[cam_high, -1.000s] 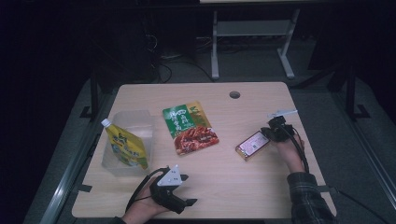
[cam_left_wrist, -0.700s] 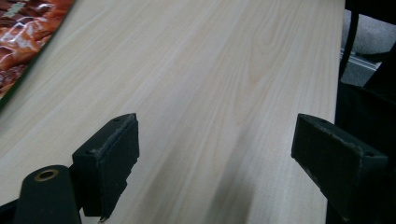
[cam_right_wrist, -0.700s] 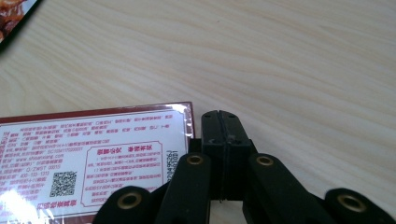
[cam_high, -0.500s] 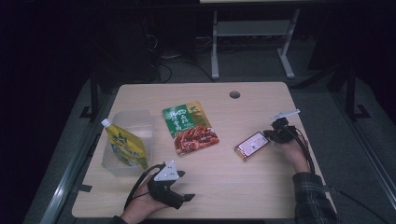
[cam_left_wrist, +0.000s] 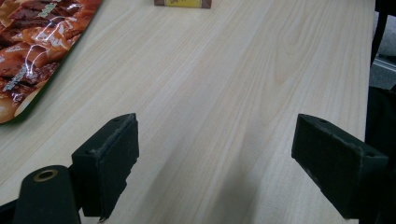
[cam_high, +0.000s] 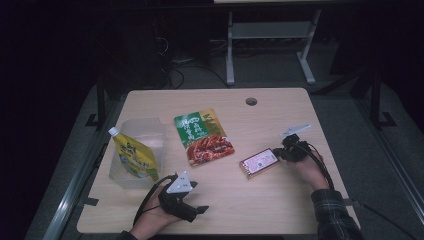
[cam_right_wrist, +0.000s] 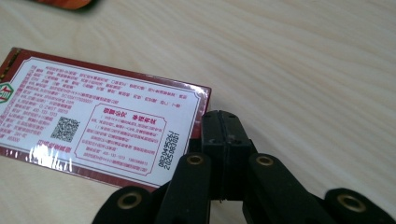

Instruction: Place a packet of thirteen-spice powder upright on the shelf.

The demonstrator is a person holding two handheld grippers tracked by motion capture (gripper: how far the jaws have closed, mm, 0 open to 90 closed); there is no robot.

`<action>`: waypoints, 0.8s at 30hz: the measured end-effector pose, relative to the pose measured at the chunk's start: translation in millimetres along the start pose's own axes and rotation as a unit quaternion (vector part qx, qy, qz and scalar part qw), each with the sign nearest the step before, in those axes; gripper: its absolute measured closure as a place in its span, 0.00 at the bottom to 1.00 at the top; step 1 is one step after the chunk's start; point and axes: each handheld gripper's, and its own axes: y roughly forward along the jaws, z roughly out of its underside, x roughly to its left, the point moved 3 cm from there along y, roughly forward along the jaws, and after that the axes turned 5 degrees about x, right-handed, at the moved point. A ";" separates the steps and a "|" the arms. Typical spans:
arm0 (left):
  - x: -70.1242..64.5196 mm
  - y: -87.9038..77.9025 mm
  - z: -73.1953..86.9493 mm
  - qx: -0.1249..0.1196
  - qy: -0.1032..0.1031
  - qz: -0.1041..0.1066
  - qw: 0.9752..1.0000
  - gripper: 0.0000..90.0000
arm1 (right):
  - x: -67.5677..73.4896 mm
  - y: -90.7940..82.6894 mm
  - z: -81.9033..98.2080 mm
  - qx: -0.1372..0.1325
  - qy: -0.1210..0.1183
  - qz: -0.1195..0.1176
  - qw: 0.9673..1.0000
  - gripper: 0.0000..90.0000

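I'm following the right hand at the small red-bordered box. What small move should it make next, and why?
Probably a short further nudge. The right claw is shut, its tips against the end of the flat box, which lies flat on the table, so it can only push it, likely toward the sauce packet. To lift the box, it would first have to back off and open.

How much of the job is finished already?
Maybe a third. Done: the yellow pouch already stands in the clear bin. In hand: the right tool, jaws shut, presses against the end of the flat red box on the table. Left, probably: that box and the green snack bag; the left tool waits open.
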 end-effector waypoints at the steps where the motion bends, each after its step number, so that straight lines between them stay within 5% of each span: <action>1: 0.0 0.2 0.0 0.000 0.001 -0.001 1.000 0.16 | 2.5 -0.1 -0.4 0.002 -0.001 -0.002 1.000 1.00; 24: -0.5 4.3 1.0 0.011 0.006 0.004 1.000 0.16 | 62.4 4.6 -11.7 0.008 -0.069 -0.076 0.995 1.00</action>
